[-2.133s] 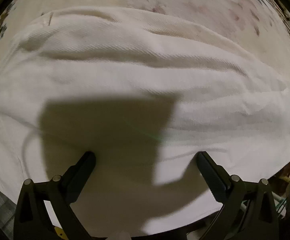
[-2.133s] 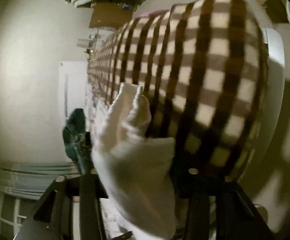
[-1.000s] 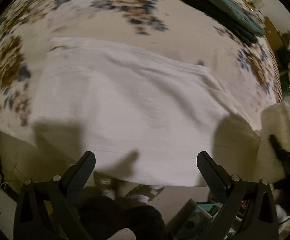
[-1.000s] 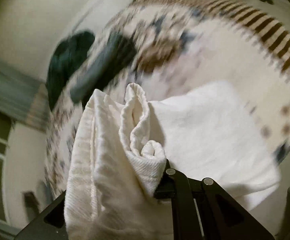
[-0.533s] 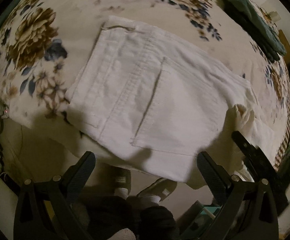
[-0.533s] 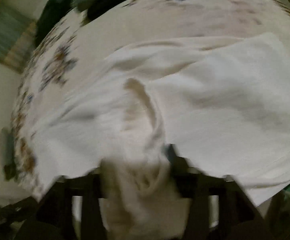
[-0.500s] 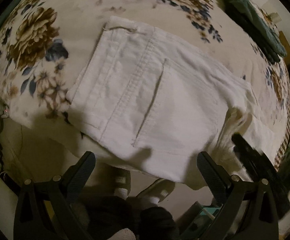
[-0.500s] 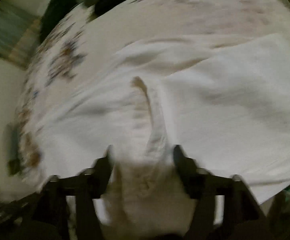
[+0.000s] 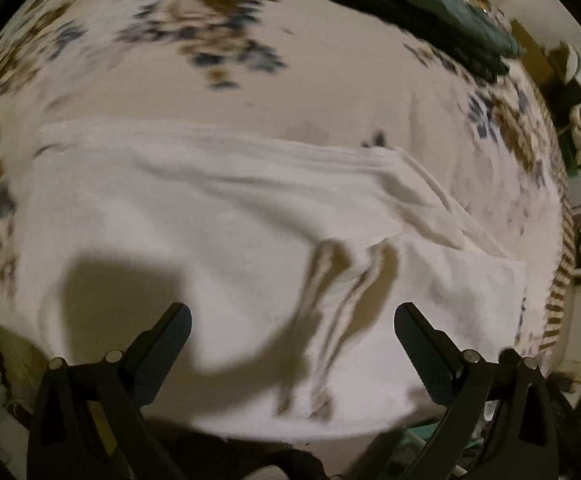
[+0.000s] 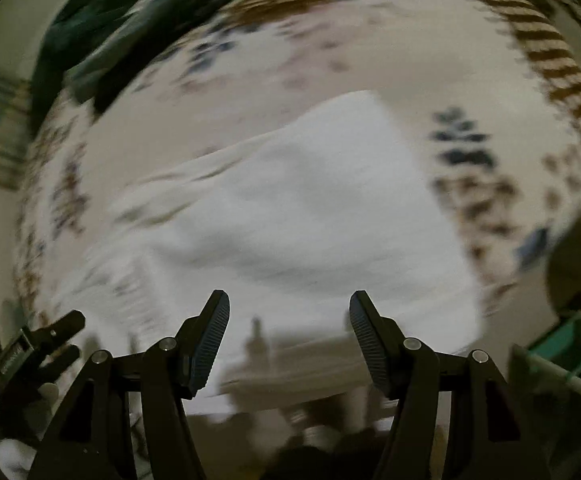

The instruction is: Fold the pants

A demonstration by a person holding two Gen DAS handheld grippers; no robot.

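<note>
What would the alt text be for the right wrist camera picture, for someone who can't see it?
White pants lie folded on a floral bedspread, seen blurred from just above. The open right gripper hangs over their near edge, holding nothing. Dark green clothes sit at the bed's far left corner.

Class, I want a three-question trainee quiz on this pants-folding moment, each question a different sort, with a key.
1. True or false: the right gripper is shut on the white pants.
2. The pants lie on: A) a bare wooden table B) a floral bedspread C) a tiled floor.
3. Fill in: the left gripper has its fingers ____.

Key: 1 false; 2 B; 3 open.
</note>
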